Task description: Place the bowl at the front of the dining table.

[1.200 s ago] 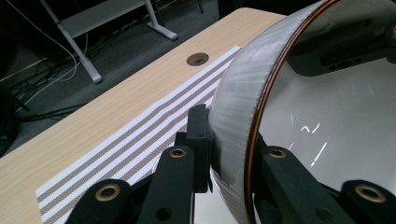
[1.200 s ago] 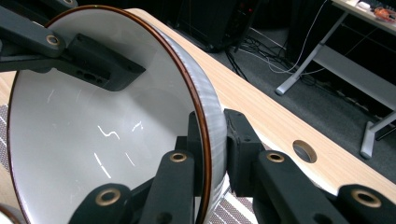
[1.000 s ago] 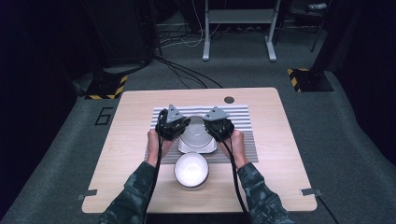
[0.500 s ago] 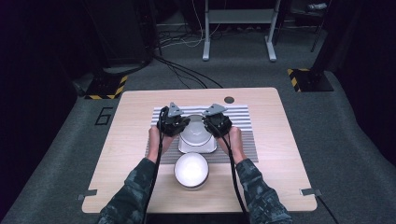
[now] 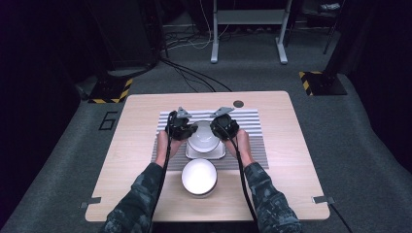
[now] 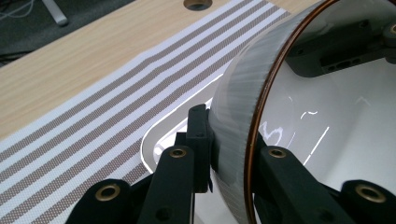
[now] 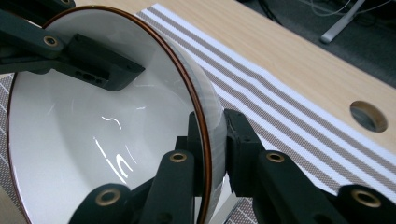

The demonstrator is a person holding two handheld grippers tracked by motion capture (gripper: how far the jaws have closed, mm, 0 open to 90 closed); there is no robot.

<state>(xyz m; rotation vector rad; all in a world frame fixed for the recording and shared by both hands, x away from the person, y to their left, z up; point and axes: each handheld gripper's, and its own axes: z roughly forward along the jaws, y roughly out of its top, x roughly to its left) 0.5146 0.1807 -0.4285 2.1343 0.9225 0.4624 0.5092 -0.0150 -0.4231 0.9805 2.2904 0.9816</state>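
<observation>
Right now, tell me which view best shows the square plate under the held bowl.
High view: the square plate shows whole on the striped mat, below the bowl. The left gripper view catches only its rim; the right gripper view, a sliver.

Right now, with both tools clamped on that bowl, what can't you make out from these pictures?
- Whether the held bowl touches the square plate: in the high view the bowl covers it.
- The bowl's base: cut off by the frame edges in both gripper views.
- The tool tips in the high view: the left tool and right tool hide them with their bodies.
- The front bowl: its inside is washed out by glare.
</observation>
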